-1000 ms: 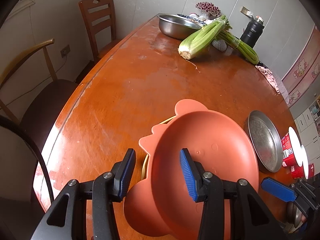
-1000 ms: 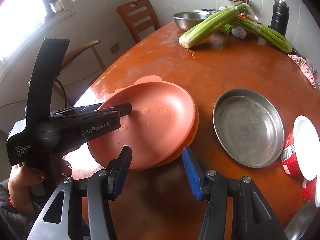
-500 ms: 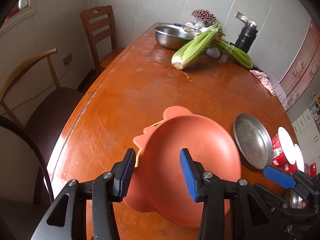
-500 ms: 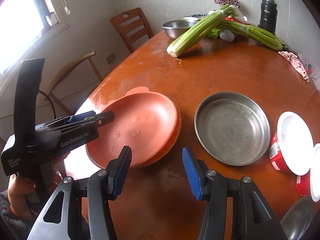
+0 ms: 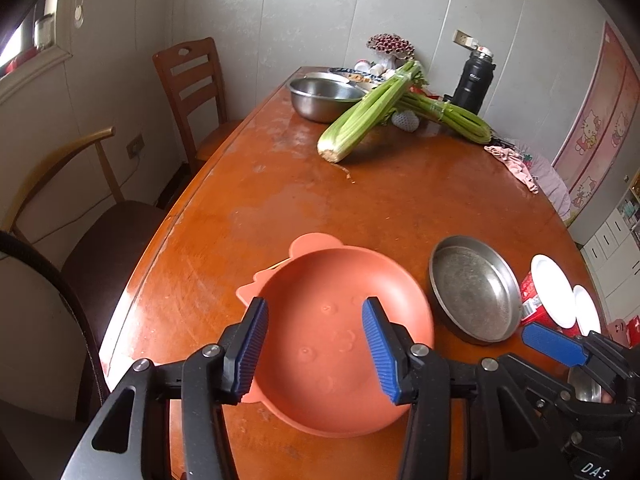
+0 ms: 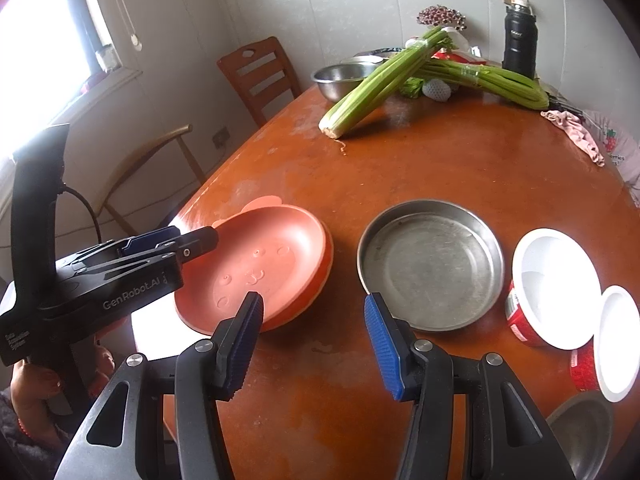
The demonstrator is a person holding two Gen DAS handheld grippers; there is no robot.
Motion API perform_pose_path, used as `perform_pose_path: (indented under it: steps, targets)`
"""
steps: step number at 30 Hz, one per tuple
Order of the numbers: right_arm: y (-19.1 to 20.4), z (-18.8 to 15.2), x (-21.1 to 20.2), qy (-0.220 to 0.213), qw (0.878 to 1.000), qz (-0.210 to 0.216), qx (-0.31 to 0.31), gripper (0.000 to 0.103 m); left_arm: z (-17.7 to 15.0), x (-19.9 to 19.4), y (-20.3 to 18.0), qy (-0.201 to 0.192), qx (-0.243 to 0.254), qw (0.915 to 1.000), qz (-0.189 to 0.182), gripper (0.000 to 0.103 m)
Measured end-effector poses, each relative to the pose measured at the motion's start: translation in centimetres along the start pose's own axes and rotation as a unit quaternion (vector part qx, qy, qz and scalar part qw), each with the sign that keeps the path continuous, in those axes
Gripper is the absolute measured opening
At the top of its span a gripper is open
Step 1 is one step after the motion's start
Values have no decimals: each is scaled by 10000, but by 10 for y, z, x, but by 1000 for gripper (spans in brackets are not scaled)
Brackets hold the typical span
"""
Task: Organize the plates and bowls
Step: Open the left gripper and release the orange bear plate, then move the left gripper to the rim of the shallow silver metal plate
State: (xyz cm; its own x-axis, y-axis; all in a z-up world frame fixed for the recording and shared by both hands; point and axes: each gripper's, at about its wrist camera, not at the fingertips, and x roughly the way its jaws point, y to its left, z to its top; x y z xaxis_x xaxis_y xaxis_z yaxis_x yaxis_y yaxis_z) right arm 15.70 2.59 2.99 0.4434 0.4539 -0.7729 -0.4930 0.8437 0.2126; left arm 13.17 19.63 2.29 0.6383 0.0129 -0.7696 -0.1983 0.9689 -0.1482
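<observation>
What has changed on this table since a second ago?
Both grippers have drawn up and back from the orange plate: it now looks smaller in both views. The left gripper, its jaws opening, holds nothing; the right gripper is open and empty. The plate, metal pan, red cups and celery have not moved.
</observation>
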Motion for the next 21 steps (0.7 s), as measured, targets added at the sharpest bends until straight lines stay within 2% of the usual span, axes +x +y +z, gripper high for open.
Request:
perform_pose_path:
  steps: [21]
  targets:
    - [-45,-8,-35,-288,9992,-17,294,60,1,-17,-66,-185,483,9986,-66,51]
